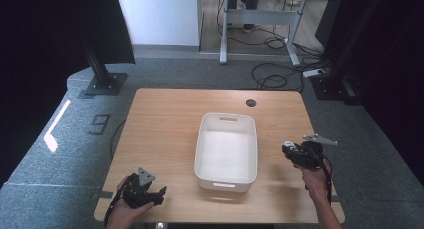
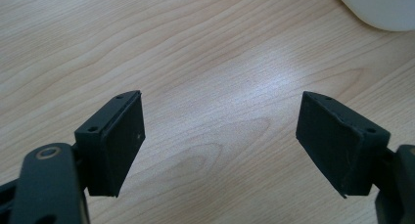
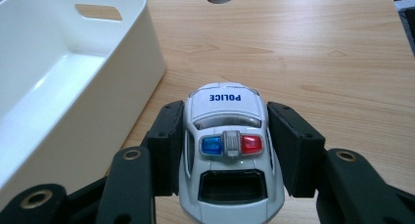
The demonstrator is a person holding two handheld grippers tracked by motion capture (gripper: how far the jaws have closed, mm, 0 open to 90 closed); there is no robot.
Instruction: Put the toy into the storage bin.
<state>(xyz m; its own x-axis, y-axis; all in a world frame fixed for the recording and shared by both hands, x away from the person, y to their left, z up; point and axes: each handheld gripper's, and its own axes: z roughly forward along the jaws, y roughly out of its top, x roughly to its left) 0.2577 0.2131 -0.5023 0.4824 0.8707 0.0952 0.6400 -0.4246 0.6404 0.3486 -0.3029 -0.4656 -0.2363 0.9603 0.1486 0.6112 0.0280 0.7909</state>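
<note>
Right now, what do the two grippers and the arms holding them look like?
Both grippers are black, each with two flat rectangular pads on hinged arms with round brass-coloured pivots. The left gripper carries a grey three-cornered plate on top; so does the right gripper. A black cable trails from each. The forearms are bare, with no sleeves.

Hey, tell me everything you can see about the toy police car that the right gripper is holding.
The toy police car is white and glossy, plastic by its look, with POLICE in dark blue letters across its top. A roof light bar has one blue and one red lens on a grey mount, and its windows are dark. The right gripper clamps it by both sides between black jaws. It is held beside the white bin, above the wooden table, not inside the bin.
</note>
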